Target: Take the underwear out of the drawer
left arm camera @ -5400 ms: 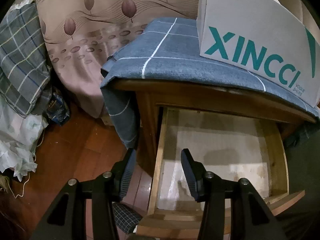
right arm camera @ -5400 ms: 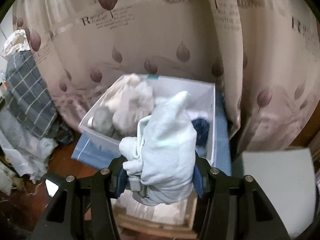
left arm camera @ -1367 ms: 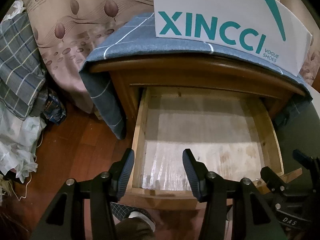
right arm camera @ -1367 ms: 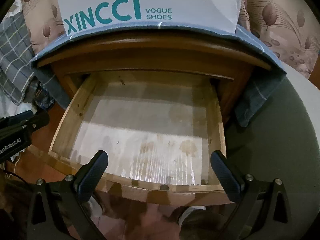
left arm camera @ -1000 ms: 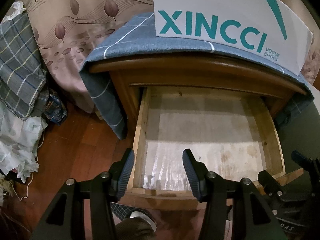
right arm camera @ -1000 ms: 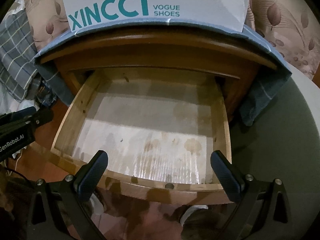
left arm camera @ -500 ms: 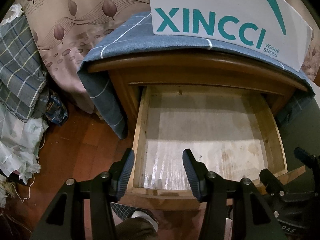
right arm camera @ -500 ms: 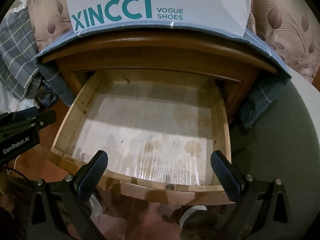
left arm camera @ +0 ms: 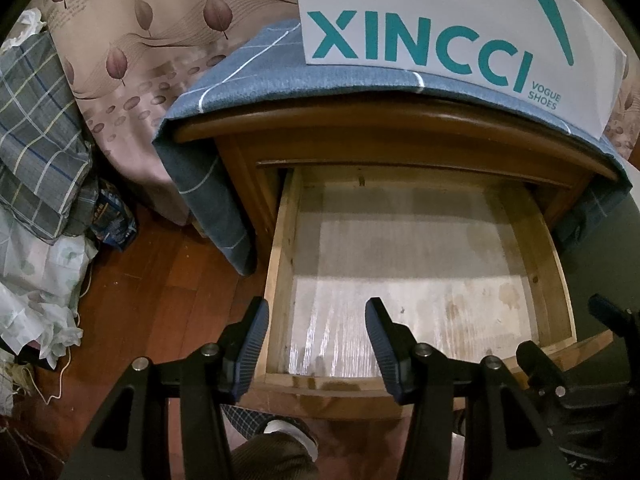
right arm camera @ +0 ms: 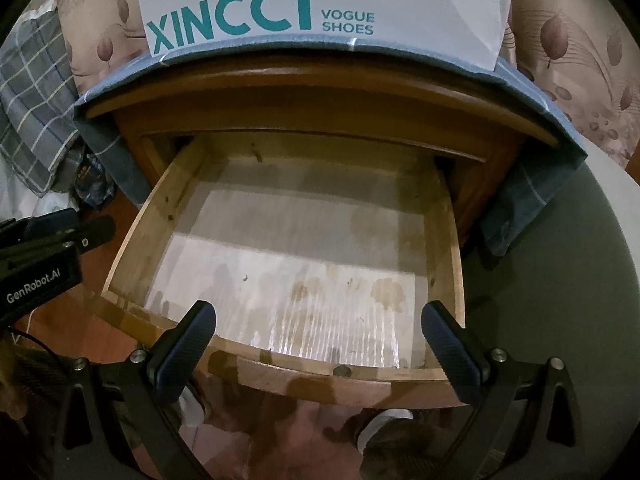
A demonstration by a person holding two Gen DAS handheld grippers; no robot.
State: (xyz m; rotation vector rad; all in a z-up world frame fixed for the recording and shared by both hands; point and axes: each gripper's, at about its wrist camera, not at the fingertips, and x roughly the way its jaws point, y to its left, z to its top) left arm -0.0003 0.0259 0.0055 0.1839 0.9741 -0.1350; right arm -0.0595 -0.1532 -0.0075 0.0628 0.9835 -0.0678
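Note:
The wooden drawer [left arm camera: 556,268] [right arm camera: 444,248] of a nightstand stands pulled out, and only its bare stained lining shows inside. No underwear is in view in either frame. My left gripper [left arm camera: 316,334] hovers over the drawer's front left corner, open with nothing between its fingers. My right gripper [right arm camera: 318,340] hangs above the drawer's front rail, open wide and holding nothing. The right gripper's body shows at the lower right of the left wrist view, and the left gripper's body at the left edge of the right wrist view.
A white XINCCI shoe box [left arm camera: 440,20] [right arm camera: 320,4] sits on a blue checked cloth [left arm camera: 248,68] covering the nightstand top. Plaid fabric and bags [left arm camera: 36,152] pile at the left on the red wood floor [left arm camera: 160,280]. A leaf-print curtain [left arm camera: 160,32] hangs behind. A person's shoe [left arm camera: 288,436] shows below.
None over the last second; both grippers hold still. Several seconds ago the right gripper held a pale garment over the box, and now it holds nothing.

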